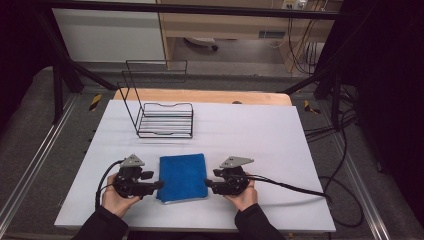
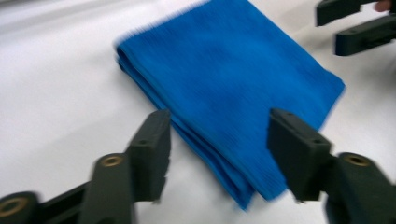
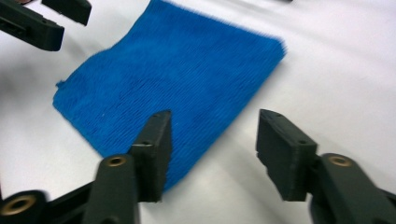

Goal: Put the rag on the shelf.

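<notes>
Folded towel (image 1: 182, 177) between both grippers, wire rack (image 1: 163, 117) behind.

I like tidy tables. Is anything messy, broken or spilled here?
Nothing stands out. The blue towel lies neatly folded between the open left gripper and open right gripper. The wire rack stands upright farther back on the table.

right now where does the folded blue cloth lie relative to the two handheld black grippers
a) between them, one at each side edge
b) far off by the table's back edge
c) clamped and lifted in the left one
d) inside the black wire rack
a: the folded blue cloth lies flat on the white table, with the left gripper and right gripper open at its two side edges.
</notes>
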`<state>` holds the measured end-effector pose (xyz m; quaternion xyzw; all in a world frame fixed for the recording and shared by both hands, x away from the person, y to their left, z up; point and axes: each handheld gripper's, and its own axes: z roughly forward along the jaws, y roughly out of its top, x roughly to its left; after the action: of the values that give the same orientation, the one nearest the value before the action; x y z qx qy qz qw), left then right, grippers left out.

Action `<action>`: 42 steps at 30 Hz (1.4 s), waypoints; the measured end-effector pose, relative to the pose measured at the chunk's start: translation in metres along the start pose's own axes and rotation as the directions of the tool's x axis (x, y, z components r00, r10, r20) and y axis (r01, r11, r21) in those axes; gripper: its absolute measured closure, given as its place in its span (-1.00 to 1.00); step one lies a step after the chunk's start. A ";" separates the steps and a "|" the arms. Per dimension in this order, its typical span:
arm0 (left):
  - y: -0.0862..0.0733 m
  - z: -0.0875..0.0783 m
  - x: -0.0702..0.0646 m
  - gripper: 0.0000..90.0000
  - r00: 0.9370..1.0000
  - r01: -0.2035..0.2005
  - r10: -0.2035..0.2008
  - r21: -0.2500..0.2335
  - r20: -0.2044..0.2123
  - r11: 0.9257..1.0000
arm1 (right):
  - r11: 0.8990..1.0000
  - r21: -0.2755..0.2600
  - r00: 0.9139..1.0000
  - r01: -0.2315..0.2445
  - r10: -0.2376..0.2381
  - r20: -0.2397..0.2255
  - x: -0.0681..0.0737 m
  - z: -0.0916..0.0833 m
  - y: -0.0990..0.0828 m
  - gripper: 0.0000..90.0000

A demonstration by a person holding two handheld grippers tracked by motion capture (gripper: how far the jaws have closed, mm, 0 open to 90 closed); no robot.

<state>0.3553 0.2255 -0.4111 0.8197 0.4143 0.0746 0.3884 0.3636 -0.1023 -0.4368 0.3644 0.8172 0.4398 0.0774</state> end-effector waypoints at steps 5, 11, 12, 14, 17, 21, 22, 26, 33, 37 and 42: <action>0.016 0.006 0.011 -0.40 1.000 -0.003 0.002 -0.017 -0.025 1.000 | 0.999 -0.051 1.000 0.009 -0.007 0.023 -0.013 -0.011 0.005 -0.43; 0.033 0.016 0.021 -0.58 0.998 0.014 -0.016 -0.035 -0.059 0.999 | 0.998 -0.064 1.000 -0.019 0.019 0.006 -0.028 -0.017 0.005 -0.73; 0.035 0.019 0.024 -0.59 0.998 0.021 -0.023 -0.035 -0.064 0.999 | 0.998 -0.063 1.000 -0.022 0.022 0.006 -0.029 -0.018 0.005 -0.75; 0.039 0.025 0.029 -0.58 0.996 0.048 -0.051 -0.033 -0.069 0.998 | 0.998 -0.060 0.999 -0.032 0.033 0.003 -0.033 -0.019 0.004 -0.78; 0.041 0.034 0.038 -0.47 0.992 0.084 -0.087 -0.037 -0.092 0.996 | 0.998 -0.049 0.999 -0.033 0.033 0.010 -0.036 -0.019 0.004 -0.81; 0.039 0.044 0.047 -0.18 0.987 0.116 -0.117 -0.014 -0.106 0.993 | 0.999 -0.041 1.000 -0.023 0.023 0.011 -0.036 -0.018 0.003 -0.80; 0.038 0.047 0.048 -0.12 0.987 0.118 -0.118 -0.005 -0.107 0.993 | 0.999 -0.039 1.000 -0.028 0.028 0.009 -0.036 -0.017 0.003 -0.79; 0.035 0.054 0.048 0.14 0.989 0.114 -0.113 0.014 -0.095 0.993 | 1.000 -0.020 1.000 -0.022 0.022 0.010 -0.036 -0.013 0.001 -0.75; 0.033 0.067 0.047 0.43 0.990 0.100 -0.097 0.026 -0.103 0.995 | 1.000 -0.019 1.000 -0.021 0.021 0.000 -0.037 -0.012 0.001 -0.68; 0.032 0.069 0.044 0.53 0.990 0.090 -0.088 0.019 -0.109 0.996 | 1.000 -0.018 1.000 -0.018 0.018 0.000 -0.037 -0.011 0.001 -0.67; 0.032 0.070 0.043 0.73 0.992 0.103 -0.100 0.026 -0.082 0.994 | 0.999 -0.023 1.000 -0.028 0.028 -0.002 -0.038 -0.010 0.003 -0.66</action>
<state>0.4341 0.2057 -0.4455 0.7996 0.4718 0.0817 0.3624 0.3881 -0.1333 -0.4363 0.3745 0.8070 0.4504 0.0747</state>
